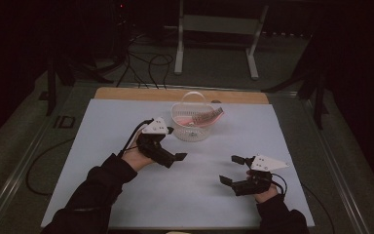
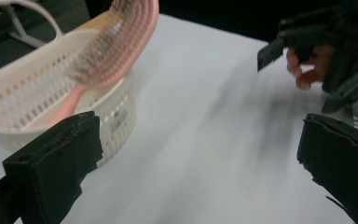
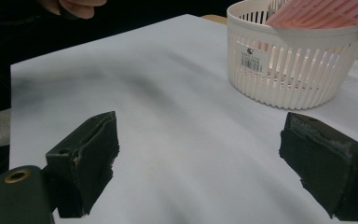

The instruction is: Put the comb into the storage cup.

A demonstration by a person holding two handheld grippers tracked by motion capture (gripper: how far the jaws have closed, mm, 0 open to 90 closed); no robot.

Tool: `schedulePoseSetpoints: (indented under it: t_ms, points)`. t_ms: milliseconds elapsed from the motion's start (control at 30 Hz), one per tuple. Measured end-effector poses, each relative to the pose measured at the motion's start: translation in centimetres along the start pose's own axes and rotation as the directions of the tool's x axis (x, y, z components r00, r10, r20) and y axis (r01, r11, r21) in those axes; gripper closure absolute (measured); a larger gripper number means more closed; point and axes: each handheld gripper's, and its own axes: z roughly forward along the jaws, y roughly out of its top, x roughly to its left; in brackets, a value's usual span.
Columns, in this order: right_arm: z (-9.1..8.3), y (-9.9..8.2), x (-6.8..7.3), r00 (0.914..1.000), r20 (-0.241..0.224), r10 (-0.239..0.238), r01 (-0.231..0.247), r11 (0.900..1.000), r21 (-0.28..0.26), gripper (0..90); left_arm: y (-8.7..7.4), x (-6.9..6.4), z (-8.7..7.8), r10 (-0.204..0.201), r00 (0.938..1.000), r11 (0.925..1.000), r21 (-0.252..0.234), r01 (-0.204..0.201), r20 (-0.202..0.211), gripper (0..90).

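A white slotted basket [image 1: 191, 127] with an arched handle stands at the far middle of the white sheet. A pink hairbrush [image 1: 203, 118] lies tilted inside it, its bristled head sticking out over the rim. My left gripper [image 1: 175, 144] is open just left of and nearer than the basket, with nothing between its jaws. In the left gripper view [image 2: 198, 163] the basket [image 2: 37, 88] and the brush [image 2: 116, 42] sit at the upper left. My right gripper [image 1: 231, 169] is open and holds nothing at the near right; its own view [image 3: 205, 158] has the basket [image 3: 289, 70] and brush [image 3: 321, 11] at the upper right.
The white sheet [image 1: 126, 195] covers most of the table, and a strip of bare wood [image 1: 136, 93] runs along the far edge. Beyond the table, cables [image 1: 146, 63] lie on the floor beside a metal frame [image 1: 180, 48]. The room around is dark.
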Motion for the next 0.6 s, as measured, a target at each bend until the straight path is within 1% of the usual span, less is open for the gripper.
schedulePoseSetpoints:
  t_ms: [67,133,167,233,333,433,467,500,600]
  points:
    - [0.0,0.0,0.0,1.0000,-0.001,0.002,-0.002,1.0000,-0.002,11.4,-0.6,0.0,-0.2,-0.001,1.0000,1.0000,0.007,0.001,0.000,0.0]
    - [0.0,0.0,0.0,1.0000,-0.002,0.000,0.000,1.0000,0.000,11.4,-1.2,-0.1,-0.5,0.001,0.9999,0.9999,0.017,-0.001,-0.011,0.0]
    - [0.0,0.0,0.0,1.0000,-0.002,0.001,-0.001,1.0000,-0.001,11.4,-1.7,-0.1,-0.7,-0.004,0.9999,0.9998,0.020,0.004,-0.013,0.0]
    - [0.0,0.0,0.1,1.0000,0.000,-0.008,0.008,1.0000,0.001,11.4,-2.2,-0.1,-0.9,-0.006,0.9997,0.9997,0.024,0.006,-0.022,0.0]
    - [0.1,0.0,0.1,1.0000,0.000,-0.008,0.008,1.0000,0.003,11.4,-3.0,0.0,-1.3,-0.010,0.9993,0.9993,0.035,0.011,-0.035,0.0]
    - [0.1,0.0,0.2,1.0000,0.000,-0.009,0.009,0.9999,0.005,11.4,-3.9,0.1,-1.8,-0.018,0.9986,0.9982,0.056,0.021,-0.049,0.0]
    - [0.1,0.0,0.2,1.0000,0.000,-0.009,0.009,0.9999,0.005,11.4,-3.9,0.1,-1.8,-0.018,0.9986,0.9982,0.056,0.021,-0.049,0.0]
    - [0.1,0.0,0.2,1.0000,0.001,-0.009,0.009,0.9999,0.007,11.4,-4.4,0.2,-2.2,-0.035,0.9979,0.9975,0.059,0.038,-0.054,0.0]
    - [0.2,0.0,0.2,0.9999,0.000,-0.012,0.012,0.9999,0.009,11.4,-5.4,0.3,-2.7,-0.045,0.9968,0.9963,0.070,0.050,-0.066,0.0]
